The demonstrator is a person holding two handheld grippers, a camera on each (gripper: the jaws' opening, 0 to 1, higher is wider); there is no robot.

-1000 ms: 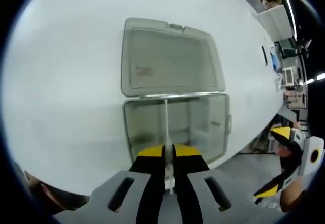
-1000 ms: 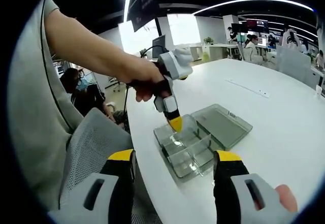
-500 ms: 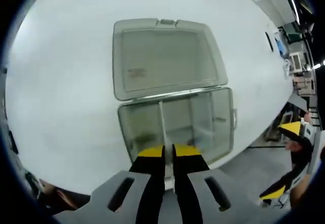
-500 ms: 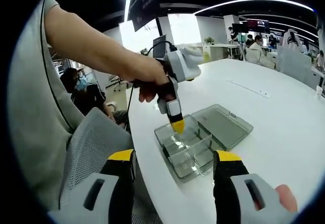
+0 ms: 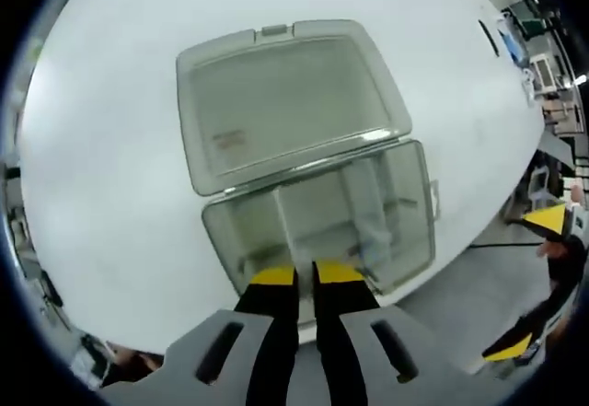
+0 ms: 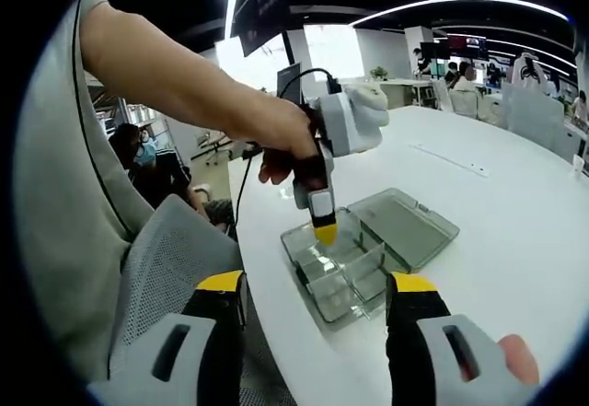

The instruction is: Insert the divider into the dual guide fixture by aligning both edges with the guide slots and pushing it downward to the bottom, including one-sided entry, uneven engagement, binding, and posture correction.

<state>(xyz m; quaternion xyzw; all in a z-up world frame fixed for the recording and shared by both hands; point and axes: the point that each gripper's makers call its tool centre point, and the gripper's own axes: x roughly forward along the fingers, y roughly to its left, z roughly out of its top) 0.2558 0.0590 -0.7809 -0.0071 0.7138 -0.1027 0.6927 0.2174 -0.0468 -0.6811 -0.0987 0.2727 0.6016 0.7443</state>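
Observation:
A clear plastic box (image 5: 396,213) lies on the white table (image 5: 101,148) with its lid (image 5: 285,102) folded open behind it. In the left gripper view a thin clear divider (image 5: 284,231) stands upright in the box's left part. My left gripper (image 5: 306,279) is shut on its top edge, yellow tips just above the box rim. The right gripper view has the left gripper (image 6: 324,233) pointing down into the box (image 6: 342,272), held by a person's hand. My right gripper (image 6: 317,286) is wide open in front of the box, holding nothing.
The box sits close to the table's near edge (image 6: 276,332). A grey mesh chair (image 6: 147,286) is beside that edge. Further partitions (image 5: 363,217) stand in the box. People sit at desks (image 6: 460,79) far behind.
The left gripper has gone down toward the box and the divider now sits deeper in it, with less showing above the rim. The right gripper has stayed still and open.

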